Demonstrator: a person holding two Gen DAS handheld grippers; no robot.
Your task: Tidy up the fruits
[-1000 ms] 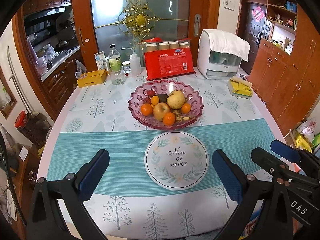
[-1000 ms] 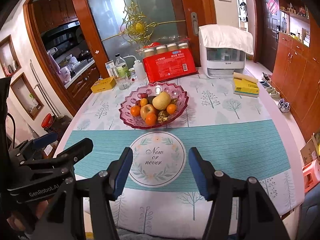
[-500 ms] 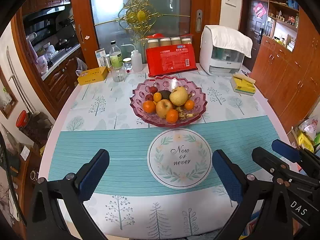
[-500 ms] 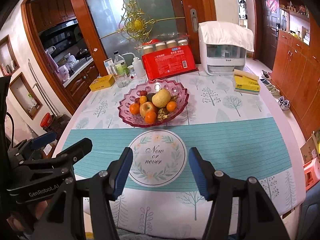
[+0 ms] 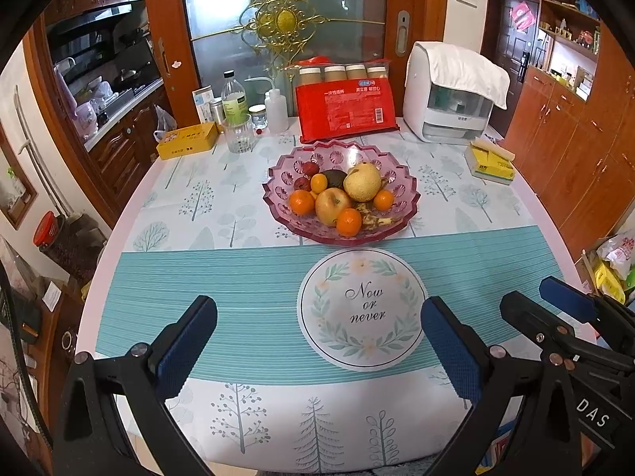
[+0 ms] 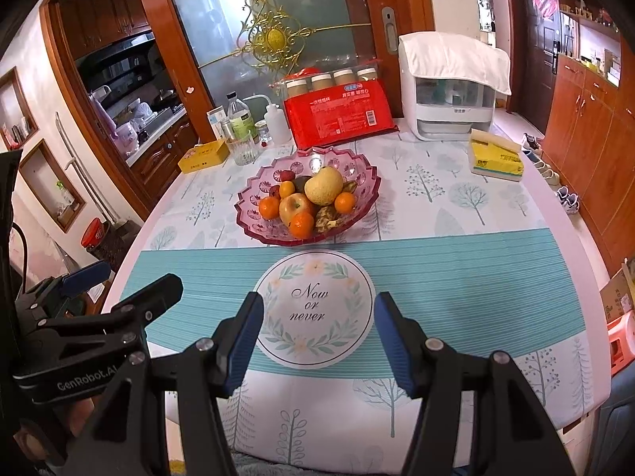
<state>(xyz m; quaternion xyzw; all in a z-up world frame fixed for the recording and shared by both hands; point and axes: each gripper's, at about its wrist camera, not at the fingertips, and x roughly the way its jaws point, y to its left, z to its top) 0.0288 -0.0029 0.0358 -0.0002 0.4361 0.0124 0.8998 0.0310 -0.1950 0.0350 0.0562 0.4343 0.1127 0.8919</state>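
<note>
The round fruits [image 5: 341, 200] sit piled in the pink glass bowl [image 5: 405, 206] at the far middle of the table, smooth and easy to roll, so grab one around its fat middle with the left gripper [image 5: 317, 341] or right gripper [image 6: 317, 341], both open and empty.

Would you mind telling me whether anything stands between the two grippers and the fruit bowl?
Nothing visible does. Between the open left gripper, the open right gripper and the fruit bowl lies only flat tablecloth with a printed round motif.
</note>
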